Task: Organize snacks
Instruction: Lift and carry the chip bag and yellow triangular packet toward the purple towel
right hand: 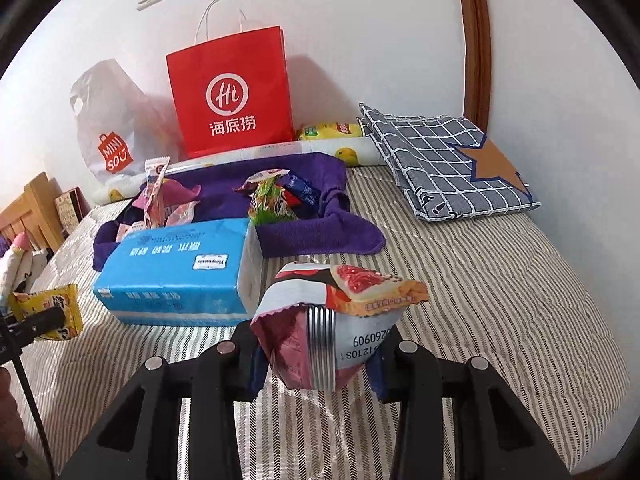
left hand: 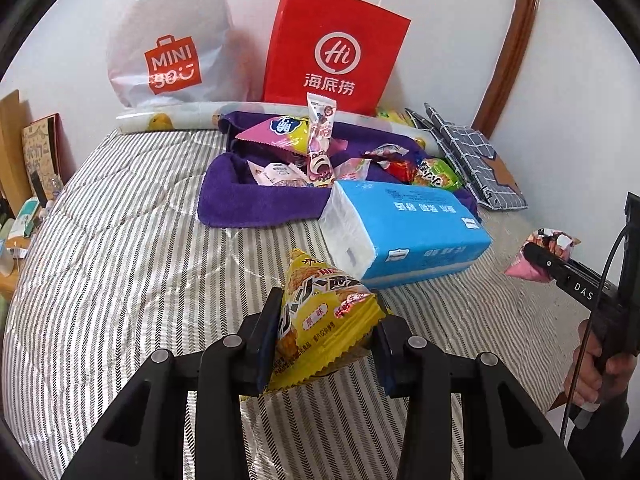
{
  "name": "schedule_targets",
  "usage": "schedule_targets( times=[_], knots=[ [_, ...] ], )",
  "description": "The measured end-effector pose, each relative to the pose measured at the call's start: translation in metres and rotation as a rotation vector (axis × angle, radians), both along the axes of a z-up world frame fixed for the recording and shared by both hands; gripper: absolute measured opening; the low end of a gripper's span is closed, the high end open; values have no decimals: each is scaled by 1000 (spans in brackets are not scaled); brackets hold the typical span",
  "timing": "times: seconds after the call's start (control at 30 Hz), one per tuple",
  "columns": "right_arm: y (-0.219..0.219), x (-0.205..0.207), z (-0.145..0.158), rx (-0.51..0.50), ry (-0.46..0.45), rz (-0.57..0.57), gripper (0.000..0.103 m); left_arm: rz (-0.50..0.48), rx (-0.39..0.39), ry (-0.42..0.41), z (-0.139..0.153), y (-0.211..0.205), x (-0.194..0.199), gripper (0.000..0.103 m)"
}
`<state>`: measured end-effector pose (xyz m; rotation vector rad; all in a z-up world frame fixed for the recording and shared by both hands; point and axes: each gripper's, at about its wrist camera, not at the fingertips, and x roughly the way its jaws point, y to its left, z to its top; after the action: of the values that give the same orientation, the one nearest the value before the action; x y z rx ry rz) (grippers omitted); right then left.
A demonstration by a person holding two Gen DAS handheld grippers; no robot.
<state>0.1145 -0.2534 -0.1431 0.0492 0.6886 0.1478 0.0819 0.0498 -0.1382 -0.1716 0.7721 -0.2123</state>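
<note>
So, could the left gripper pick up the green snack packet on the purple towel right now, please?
Probably not: the left gripper is shut on the yellow snack packet, and the blue tissue pack stands before the green snack packet.

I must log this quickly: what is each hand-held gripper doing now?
Left hand-held gripper: closed on the yellow snack packet.
Right hand-held gripper: closed on the pink-and-white snack packet.

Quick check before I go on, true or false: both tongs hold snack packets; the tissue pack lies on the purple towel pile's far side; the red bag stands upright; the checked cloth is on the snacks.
1. Left tongs grip a yellow snack packet; right tongs grip a pink-and-white packet. True.
2. Blue tissue pack lies beyond the purple towel. False: it is nearer.
3. Red paper bag stands upright. True.
4. Checked cloth covers the snacks. False: it lies beside them.
</note>
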Motion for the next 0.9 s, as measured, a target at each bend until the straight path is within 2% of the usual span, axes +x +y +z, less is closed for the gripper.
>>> schedule_targets(
  times=[0.9],
  knots=[
    [14, -1, 22, -13, -53, 42, 37, -23, -10, -30, 11, -6, 3, 40]
  ],
)
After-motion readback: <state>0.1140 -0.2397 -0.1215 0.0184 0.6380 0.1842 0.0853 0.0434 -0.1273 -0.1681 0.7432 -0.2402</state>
